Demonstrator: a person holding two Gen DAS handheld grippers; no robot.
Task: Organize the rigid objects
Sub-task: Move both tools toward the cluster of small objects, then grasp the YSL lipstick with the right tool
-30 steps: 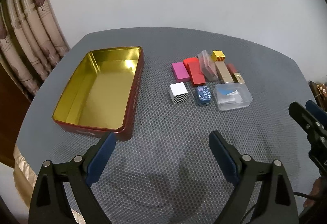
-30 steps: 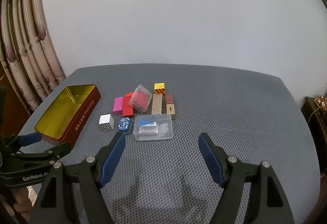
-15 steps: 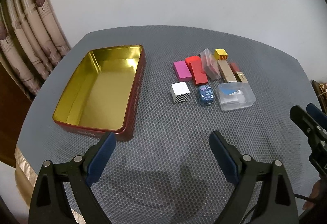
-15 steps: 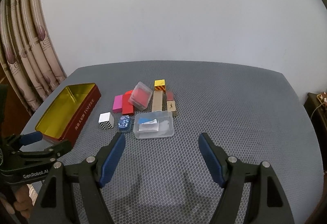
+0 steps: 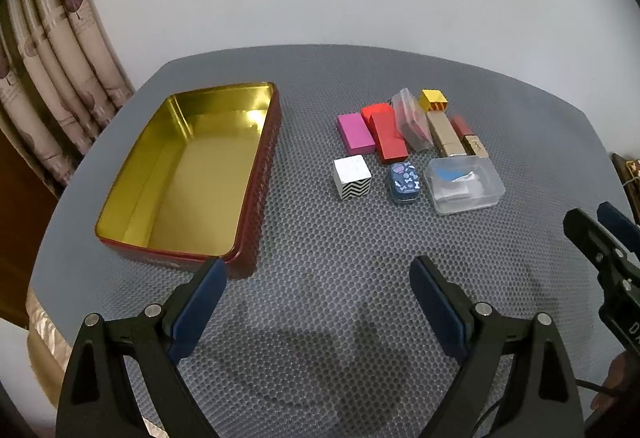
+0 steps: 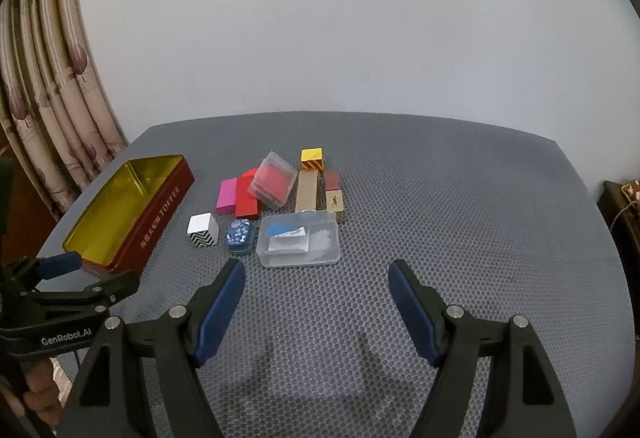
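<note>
Left wrist view: the left gripper is spread wide and empty above the grey mat; the gold-lined tin lies left of a cluster of small boxes.

Right wrist view: the right gripper is likewise spread and empty; a clear plastic case lies just beyond it.

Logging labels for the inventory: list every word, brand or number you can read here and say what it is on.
"TOFFEE": on the red side of the gold-lined tin, after a row of characters too small to read.
"GenRobot.AI": on the body of the left gripper, in the right wrist view.
A "D" on the right gripper, rest cut off.
Gold mark on the small tan box: too small to read.
</note>
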